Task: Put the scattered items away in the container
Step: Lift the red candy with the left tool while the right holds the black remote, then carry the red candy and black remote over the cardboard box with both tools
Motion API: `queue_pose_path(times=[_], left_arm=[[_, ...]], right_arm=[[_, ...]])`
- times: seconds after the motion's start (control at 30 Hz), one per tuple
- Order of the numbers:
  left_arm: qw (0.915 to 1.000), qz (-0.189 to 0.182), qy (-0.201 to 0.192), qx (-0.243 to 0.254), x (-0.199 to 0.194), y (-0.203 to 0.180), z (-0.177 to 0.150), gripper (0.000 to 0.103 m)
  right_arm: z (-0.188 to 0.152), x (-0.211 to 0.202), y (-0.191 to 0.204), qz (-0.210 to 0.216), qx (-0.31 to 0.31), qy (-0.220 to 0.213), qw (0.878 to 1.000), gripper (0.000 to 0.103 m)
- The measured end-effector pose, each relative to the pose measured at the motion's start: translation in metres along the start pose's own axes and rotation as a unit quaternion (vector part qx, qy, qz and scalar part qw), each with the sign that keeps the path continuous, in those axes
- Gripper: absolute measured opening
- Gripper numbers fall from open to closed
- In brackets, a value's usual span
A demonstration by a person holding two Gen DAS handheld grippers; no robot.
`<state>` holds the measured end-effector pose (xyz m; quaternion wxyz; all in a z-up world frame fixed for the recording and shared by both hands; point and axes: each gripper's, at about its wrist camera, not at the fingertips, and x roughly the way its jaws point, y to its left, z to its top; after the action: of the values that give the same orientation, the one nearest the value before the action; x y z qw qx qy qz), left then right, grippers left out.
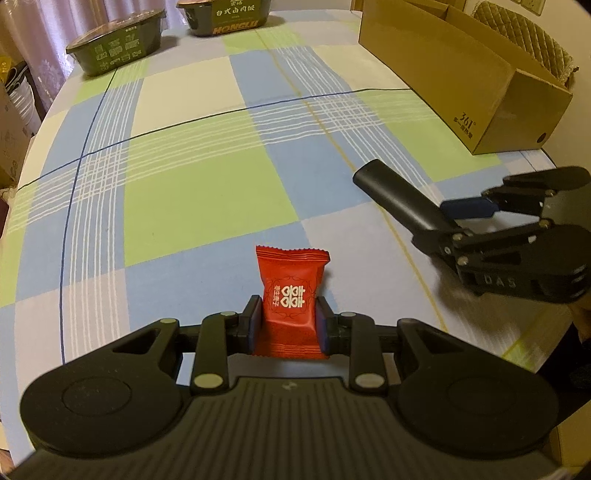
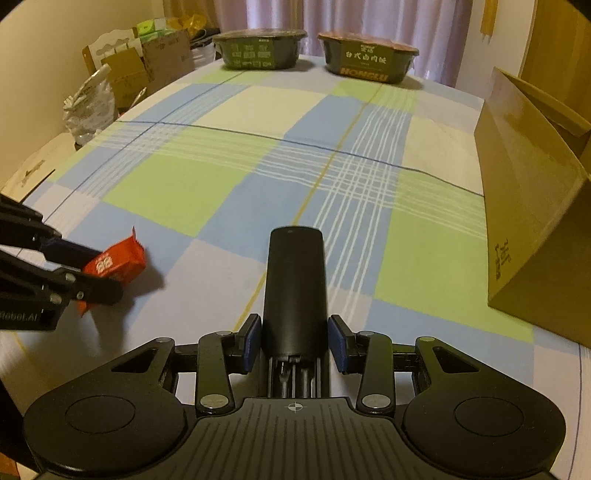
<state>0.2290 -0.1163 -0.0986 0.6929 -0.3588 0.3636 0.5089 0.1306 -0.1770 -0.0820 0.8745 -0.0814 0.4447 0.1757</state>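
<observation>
My left gripper (image 1: 287, 325) is shut on a red sweet packet (image 1: 291, 291) with white characters, held upright just above the checked tablecloth (image 1: 192, 192). To its right, my right gripper (image 1: 445, 225) is shut on a black oblong object (image 1: 399, 199) that points up and to the left. In the right wrist view that black oblong object (image 2: 295, 288) sticks out forward between the blue pads (image 2: 253, 341) of my right gripper (image 2: 295, 339). The left gripper (image 2: 88, 269) with the red sweet packet (image 2: 118, 258) is at the left edge. An open cardboard box (image 1: 461, 74) (image 2: 535, 240) stands at the right.
Two dark green instant-meal tubs (image 1: 118, 48) (image 1: 229, 14) stand at the table's far end, also in the right wrist view (image 2: 262, 50) (image 2: 369, 59). A quilted chair back (image 1: 524, 33) rises behind the box. Cartons and a plastic bag (image 2: 92, 107) sit beyond the left table edge.
</observation>
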Motion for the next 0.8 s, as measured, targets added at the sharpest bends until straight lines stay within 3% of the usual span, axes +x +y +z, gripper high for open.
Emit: queue_pose_path(times=[0.2, 0.8], left_arm=[[1.0000, 0.002, -0.003, 0.000, -0.002, 0.000, 0.001, 0.025], [0.9989, 0.004, -0.043, 0.018, -0.032, -0.015, 0.027, 0.025]], right_arm=[[0.004, -0.001, -0.002, 0.000, 0.002, 0.012, 1.000, 0.041], [0.028, -0.057, -0.007, -0.015, 0.014, -0.044, 0.999, 0.041]])
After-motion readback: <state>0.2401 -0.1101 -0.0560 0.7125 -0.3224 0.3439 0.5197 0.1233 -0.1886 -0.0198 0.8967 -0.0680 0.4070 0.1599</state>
